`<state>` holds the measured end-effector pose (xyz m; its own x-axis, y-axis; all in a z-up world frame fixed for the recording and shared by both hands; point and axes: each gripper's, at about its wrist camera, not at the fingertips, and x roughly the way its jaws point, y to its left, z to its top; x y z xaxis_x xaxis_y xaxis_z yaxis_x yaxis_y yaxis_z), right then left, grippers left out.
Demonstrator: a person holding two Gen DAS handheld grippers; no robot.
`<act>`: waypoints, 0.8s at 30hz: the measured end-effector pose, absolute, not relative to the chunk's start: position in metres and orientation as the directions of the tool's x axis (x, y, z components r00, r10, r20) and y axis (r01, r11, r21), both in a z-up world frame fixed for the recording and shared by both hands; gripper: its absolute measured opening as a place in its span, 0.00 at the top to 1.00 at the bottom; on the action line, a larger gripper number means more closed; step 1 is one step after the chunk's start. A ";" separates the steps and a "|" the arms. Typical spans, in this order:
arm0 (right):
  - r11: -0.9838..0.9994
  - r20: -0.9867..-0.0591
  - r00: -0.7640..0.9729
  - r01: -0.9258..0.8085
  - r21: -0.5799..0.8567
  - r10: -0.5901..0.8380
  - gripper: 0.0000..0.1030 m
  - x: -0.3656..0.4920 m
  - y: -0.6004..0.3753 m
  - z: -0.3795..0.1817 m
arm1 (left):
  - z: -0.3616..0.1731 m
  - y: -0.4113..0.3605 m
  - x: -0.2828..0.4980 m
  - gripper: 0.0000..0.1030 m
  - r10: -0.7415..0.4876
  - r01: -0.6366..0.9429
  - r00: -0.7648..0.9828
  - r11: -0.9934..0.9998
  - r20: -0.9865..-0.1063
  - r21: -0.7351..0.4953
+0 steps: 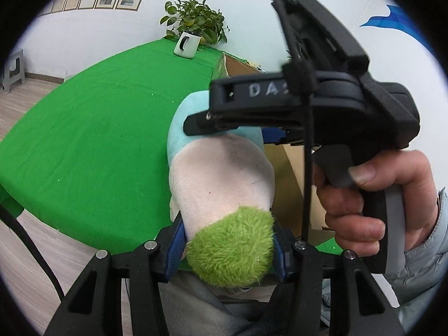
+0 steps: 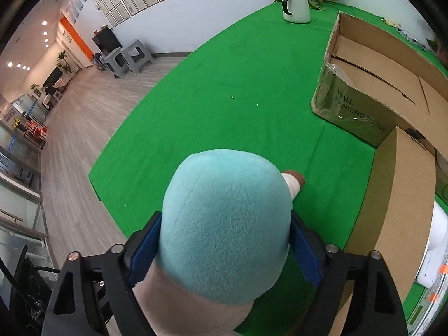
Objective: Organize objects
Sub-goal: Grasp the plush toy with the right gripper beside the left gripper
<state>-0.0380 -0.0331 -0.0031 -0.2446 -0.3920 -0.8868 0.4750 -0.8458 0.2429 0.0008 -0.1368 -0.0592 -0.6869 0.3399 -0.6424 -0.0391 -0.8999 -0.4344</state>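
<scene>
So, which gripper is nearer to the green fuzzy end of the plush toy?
Left. The left gripper has the green fuzzy end between its pads; the right gripper is at the teal end of the plush toy, opposite.

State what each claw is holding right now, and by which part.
Both hold one plush toy: the left claw grips its fuzzy green end, the right claw its light blue end.

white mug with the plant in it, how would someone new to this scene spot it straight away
Start at the green table and follow it to its far edge by the white wall. There, just beyond the open cardboard box, stands the white mug. It is the only white vessel there, with a dark handle on its side and leafy green stems spilling out of its top.
</scene>
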 end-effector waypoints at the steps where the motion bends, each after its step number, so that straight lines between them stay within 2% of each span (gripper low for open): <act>1: -0.847 -0.886 -0.246 0.472 0.244 -0.392 0.24 -0.038 -0.033 -0.005 | -0.058 -0.135 0.000 0.51 0.332 -0.043 -0.690 -0.906 -0.643 -0.422; 14: -0.850 -0.845 -0.312 0.454 0.267 -0.433 0.29 -0.024 -0.019 -0.011 | -0.058 -0.125 -0.012 0.51 0.270 -0.058 -0.708 -0.943 -0.652 -0.328; 24: -0.835 -0.801 -0.356 0.464 0.296 -0.482 0.41 -0.026 -0.007 -0.017 | -0.055 -0.113 -0.019 0.52 0.217 -0.050 -0.695 -0.966 -0.686 -0.255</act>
